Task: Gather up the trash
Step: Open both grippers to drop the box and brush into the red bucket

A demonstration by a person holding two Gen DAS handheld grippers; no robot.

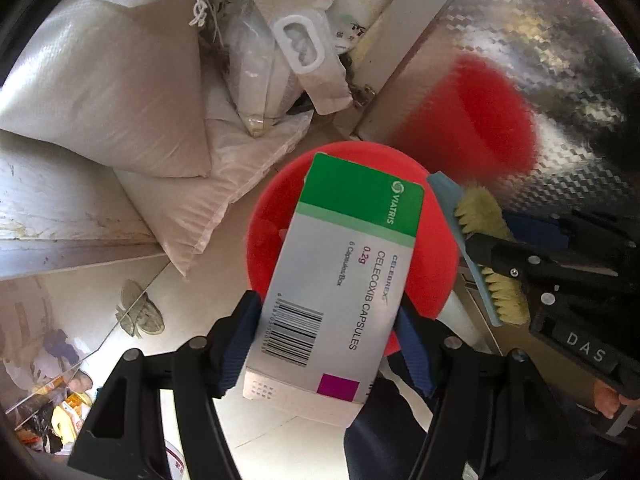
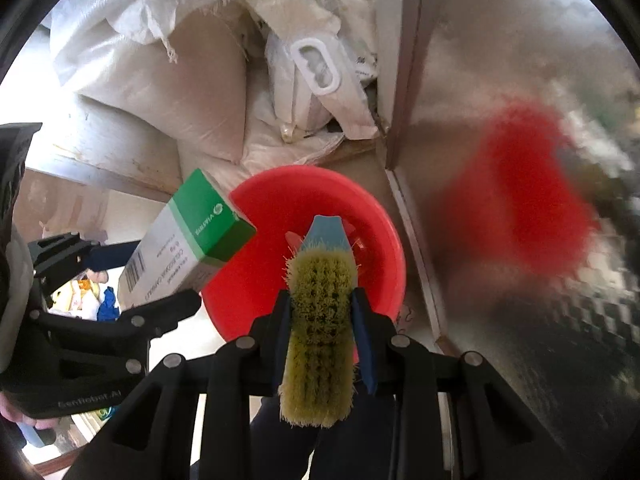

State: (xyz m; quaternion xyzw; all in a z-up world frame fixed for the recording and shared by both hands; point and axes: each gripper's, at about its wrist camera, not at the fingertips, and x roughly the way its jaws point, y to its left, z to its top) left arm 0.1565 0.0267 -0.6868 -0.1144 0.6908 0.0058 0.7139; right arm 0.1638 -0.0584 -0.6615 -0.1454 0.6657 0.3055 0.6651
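A green-and-white medicine box point(image 1: 340, 280) is clamped at its lower end in my left gripper point(image 1: 326, 312), which is shut on its sides. It hangs over the red round bin point(image 1: 272, 216) on the floor. My right gripper point(image 2: 320, 300) is shut on a scrubbing brush point(image 2: 316, 360) with yellow bristles and a blue back, whose tip points down into the red bin point(image 2: 304, 192). In the right wrist view the box point(image 2: 192, 232) and the left gripper point(image 2: 152, 280) sit left of the bin's rim. In the left wrist view the brush point(image 1: 480, 216) and the right gripper point(image 1: 492, 256) are at the bin's right.
White woven sacks point(image 1: 104, 92) and a bag with a plastic handle point(image 1: 300, 44) are piled behind the bin. A shiny metal panel point(image 1: 520, 40) stands to the right and mirrors the bin in red. Loose litter point(image 1: 52, 412) lies on the pale tiled floor point(image 1: 80, 300) at lower left.
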